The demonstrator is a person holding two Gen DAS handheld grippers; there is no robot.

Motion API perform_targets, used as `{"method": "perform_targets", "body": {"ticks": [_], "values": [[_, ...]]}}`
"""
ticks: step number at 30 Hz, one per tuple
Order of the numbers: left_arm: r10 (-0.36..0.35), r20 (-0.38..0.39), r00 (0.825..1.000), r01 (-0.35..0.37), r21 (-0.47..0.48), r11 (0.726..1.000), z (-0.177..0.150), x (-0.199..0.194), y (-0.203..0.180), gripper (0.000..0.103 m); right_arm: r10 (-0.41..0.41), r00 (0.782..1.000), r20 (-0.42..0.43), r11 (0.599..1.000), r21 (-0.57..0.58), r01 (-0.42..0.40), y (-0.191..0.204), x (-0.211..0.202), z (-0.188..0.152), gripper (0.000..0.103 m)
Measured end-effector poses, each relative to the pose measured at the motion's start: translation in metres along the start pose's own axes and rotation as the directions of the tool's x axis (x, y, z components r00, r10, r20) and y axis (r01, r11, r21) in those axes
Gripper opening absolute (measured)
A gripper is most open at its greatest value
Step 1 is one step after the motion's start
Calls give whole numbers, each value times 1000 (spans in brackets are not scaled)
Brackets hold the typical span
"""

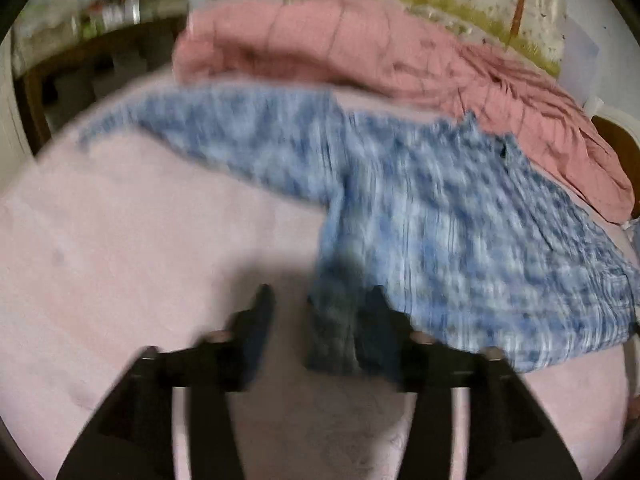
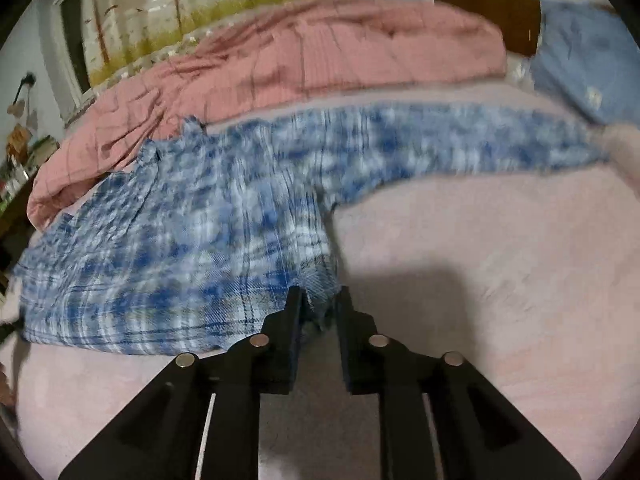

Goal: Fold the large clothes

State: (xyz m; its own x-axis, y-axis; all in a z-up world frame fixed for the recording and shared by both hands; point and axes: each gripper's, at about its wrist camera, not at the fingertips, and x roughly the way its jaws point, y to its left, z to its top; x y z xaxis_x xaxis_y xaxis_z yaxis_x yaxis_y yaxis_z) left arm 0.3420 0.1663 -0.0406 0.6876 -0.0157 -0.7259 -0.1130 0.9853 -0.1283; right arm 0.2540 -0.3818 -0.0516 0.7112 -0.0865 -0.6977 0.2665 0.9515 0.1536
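Observation:
A blue and white plaid shirt (image 1: 440, 208) lies spread front-down on the pale pink bed sheet (image 1: 120, 240), one sleeve stretched to the left. My left gripper (image 1: 320, 304) is open over the shirt's lower corner; the dark cloth edge rests against the right finger (image 1: 378, 312) only, and the left finger stands free over the sheet. In the right wrist view the shirt (image 2: 200, 232) spreads to the left, its other sleeve reaching right. My right gripper (image 2: 320, 300) has its jaws narrowly apart, with the shirt's other lower corner bunched loosely between them.
A rumpled pink quilt (image 1: 320, 40) (image 2: 320, 52) lies along the far side of the bed. A blue pillow (image 2: 580, 60) leans by a brown headboard (image 2: 500, 12). A dark wooden table (image 1: 80, 60) with clutter stands beyond the bed's left edge.

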Motion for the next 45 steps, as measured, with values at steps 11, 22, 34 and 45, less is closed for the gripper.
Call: {"method": "perform_targets", "body": {"ticks": [11,22,34,45], "values": [[23,266,964,-48,90,995,124,-70,16,81,-37,964,264,996,-74,58,67,-90,81,88],[-140,386,912,118,82,990,205,-32,-24,98,119,946,301,992,2,-126,207,-51,166,94],[2,387,922,-5,8,1000,192,22,64,103,76,958,278,997,-43,-66,259,19,152,97],[20,280,960,87,-366,927,187,80,235,102,42,984,171,996,-90,-27,271,73,139,97]]}}
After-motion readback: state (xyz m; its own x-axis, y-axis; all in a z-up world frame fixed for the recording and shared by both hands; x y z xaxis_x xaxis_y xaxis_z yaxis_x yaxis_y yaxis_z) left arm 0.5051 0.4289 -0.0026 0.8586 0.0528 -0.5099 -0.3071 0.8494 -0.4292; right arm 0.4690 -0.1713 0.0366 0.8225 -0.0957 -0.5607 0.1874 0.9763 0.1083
